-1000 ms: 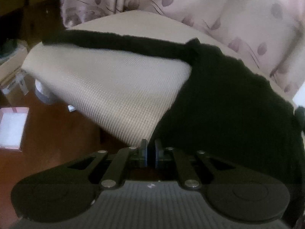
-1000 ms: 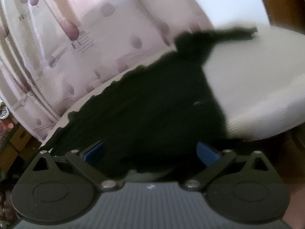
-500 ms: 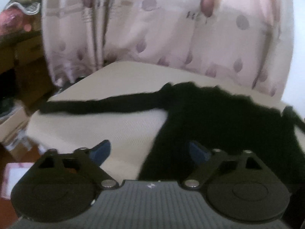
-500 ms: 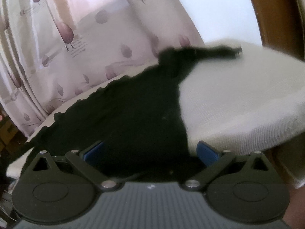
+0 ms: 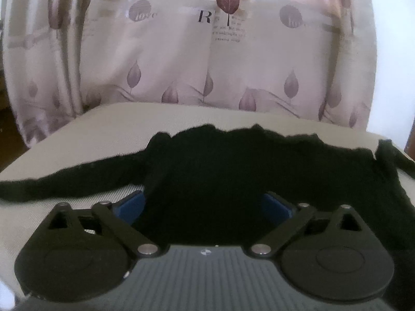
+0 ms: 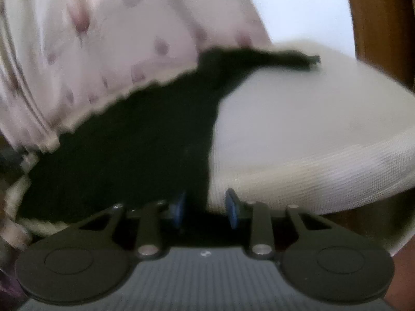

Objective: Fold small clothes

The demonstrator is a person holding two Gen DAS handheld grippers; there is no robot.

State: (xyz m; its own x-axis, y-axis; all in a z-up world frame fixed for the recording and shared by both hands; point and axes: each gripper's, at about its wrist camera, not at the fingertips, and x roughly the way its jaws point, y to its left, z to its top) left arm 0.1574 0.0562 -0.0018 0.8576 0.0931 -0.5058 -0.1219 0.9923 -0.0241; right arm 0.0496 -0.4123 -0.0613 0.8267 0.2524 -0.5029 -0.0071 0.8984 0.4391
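Nearest, the right gripper (image 6: 205, 211) is closing its jaws on the hem of the soft, light black knit top (image 6: 145, 140), spread on the cream woven cushion (image 6: 311, 134). Left gripper (image 5: 205, 204) opening, empty. Pinch edges; it drapes.

Black long-sleeved garment (image 5: 215, 171) lying spread flat on the cream cushion (image 5: 109, 127), its body reaching the cushion's near edge, one sleeve (image 5: 64, 181) stretched toward the left edge, the other (image 6: 282, 58) toward the far right edge.
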